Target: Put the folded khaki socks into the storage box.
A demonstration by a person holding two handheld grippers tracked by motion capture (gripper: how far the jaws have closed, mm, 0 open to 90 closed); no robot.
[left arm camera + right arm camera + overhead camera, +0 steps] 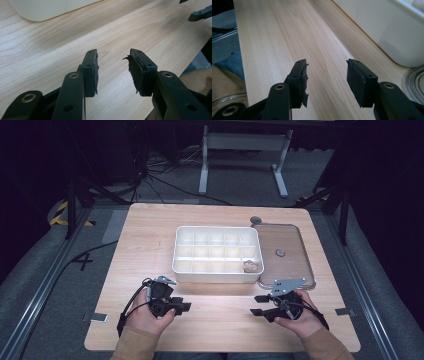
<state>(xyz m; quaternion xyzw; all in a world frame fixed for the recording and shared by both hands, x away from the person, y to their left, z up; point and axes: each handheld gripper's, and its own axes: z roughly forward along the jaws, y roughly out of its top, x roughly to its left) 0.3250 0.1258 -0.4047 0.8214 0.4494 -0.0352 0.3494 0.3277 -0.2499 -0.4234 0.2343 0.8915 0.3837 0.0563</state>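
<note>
Left gripper (184, 307) and right gripper (259, 305) rest near the table (150, 245) front edge, jaws parted, holding nothing; white compartment tray (216, 253) beyond, clear lid (290, 270) at its right.

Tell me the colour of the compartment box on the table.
White, clearest in the high view: the compartment box.

Wooden table (150, 245) — divided tray (216, 271), lid (292, 265)

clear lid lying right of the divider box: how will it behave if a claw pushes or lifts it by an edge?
The clear lid lies flat on the table, thin and broad, so it would probably slide rather than tip. It looks like light plastic and may flex if lifted by one edge. The small round piece on it might slide off.
</note>
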